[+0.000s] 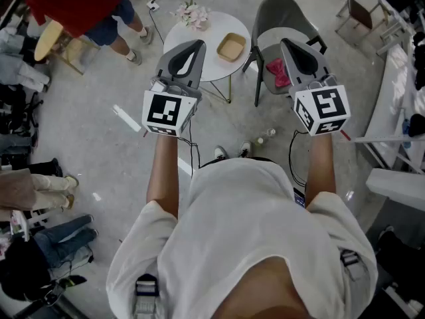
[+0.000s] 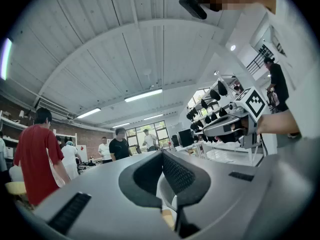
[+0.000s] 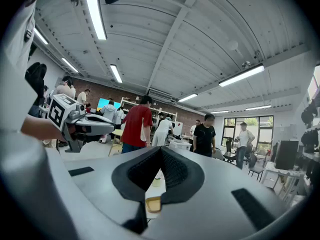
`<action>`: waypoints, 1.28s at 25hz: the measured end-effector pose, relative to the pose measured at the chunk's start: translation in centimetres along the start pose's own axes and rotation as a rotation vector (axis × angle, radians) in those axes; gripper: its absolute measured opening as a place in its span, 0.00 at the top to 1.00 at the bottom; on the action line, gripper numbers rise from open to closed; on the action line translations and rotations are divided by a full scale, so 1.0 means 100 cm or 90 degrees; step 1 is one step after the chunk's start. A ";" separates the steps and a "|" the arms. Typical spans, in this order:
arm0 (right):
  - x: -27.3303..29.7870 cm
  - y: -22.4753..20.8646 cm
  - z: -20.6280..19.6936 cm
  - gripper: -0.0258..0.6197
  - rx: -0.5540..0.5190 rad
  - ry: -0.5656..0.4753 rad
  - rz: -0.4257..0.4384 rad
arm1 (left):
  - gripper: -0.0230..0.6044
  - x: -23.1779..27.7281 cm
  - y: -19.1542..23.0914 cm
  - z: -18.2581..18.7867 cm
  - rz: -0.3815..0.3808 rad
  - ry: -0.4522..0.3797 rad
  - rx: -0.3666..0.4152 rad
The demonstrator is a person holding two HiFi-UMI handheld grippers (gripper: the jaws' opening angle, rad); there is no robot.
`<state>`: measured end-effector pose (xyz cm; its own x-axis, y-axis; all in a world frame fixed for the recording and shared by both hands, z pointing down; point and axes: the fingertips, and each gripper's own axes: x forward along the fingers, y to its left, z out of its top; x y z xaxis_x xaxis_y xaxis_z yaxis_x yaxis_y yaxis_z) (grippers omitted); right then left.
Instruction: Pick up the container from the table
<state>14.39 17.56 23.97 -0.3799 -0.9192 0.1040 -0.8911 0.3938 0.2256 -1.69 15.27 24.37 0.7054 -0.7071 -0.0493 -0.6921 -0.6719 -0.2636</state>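
A tan, shallow container (image 1: 231,47) lies on the round white table (image 1: 179,40), far below and ahead of both grippers. I hold my left gripper (image 1: 198,43) and right gripper (image 1: 284,42) level at chest height, side by side, well above the table. Both have their tips together and hold nothing. In the right gripper view the shut jaws of the right gripper (image 3: 161,149) frame the container (image 3: 153,203) low in the gap behind the tips. The left gripper (image 2: 161,154) shows the same closed tips, with the white table's rim (image 2: 164,194) under them.
A small bunch of pale flowers (image 1: 191,14) stands on the table's far left. A grey chair (image 1: 282,18) with a pink cloth (image 1: 279,72) stands to the table's right. Several people stand around, one in a red shirt (image 1: 70,2) at the upper left. White counters run along the right.
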 end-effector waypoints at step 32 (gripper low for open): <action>0.142 -0.086 -0.087 0.94 0.044 0.035 0.082 | 0.94 0.138 0.065 -0.093 0.021 0.048 -0.022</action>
<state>18.83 1.16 31.93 -0.4793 -0.8587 0.1815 -0.8517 0.5050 0.1403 2.11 -0.93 30.94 0.6695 -0.7426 0.0157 -0.7204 -0.6544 -0.2298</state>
